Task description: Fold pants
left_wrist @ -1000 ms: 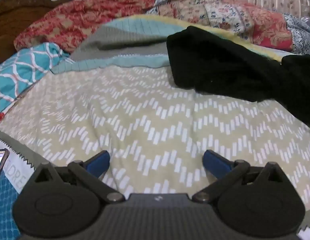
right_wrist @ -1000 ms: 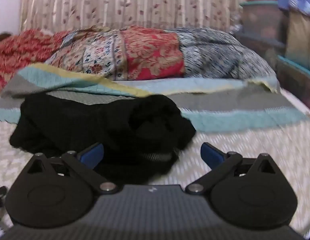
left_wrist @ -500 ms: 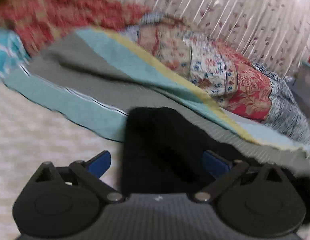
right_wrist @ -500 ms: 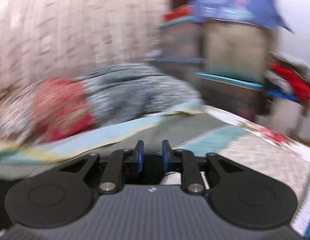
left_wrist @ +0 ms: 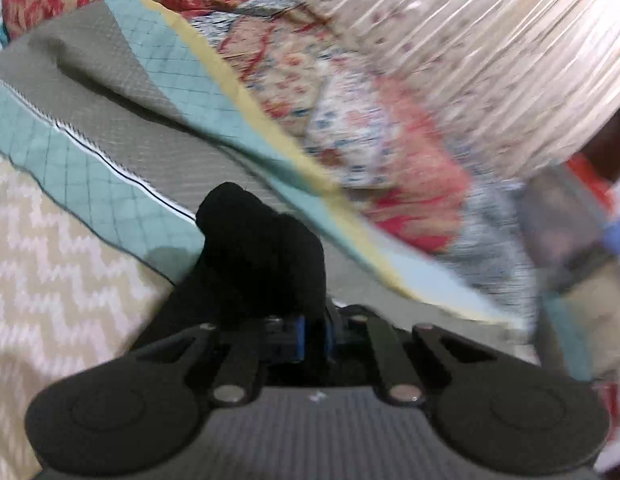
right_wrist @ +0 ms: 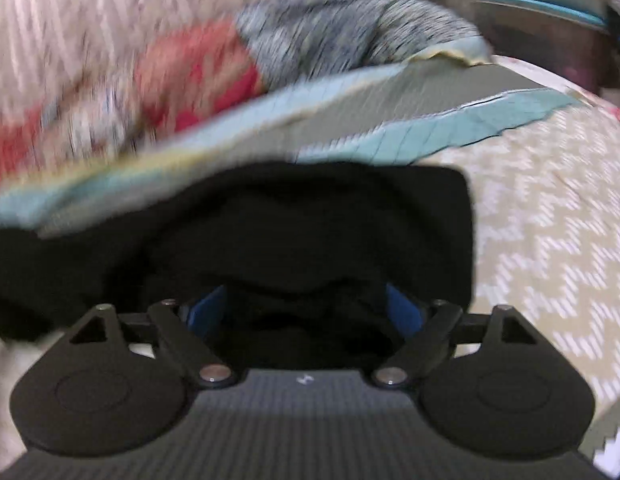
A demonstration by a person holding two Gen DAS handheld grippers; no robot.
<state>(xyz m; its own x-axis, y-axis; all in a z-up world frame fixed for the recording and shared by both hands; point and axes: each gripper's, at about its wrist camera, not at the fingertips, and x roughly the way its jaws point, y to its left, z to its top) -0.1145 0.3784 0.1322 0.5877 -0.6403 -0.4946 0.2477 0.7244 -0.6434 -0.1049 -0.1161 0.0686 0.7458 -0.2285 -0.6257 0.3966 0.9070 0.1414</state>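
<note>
While both claws had hold of the black pants [left_wrist: 261, 256], I judged the step was to lift them and spread them flat, keeping the two grips level. My left claw [left_wrist: 313, 334] had just clamped tight on a bunched edge; my right claw [right_wrist: 305, 314] held a thick wad of the cloth between half-parted pads. The pants looked soft, crumpled and matte, lying on the near part of the bed's chevron quilt [right_wrist: 550, 240].

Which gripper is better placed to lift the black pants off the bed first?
Left. The left gripper is shut on the black fabric pants; the right gripper only straddles a thick bunch.
</note>
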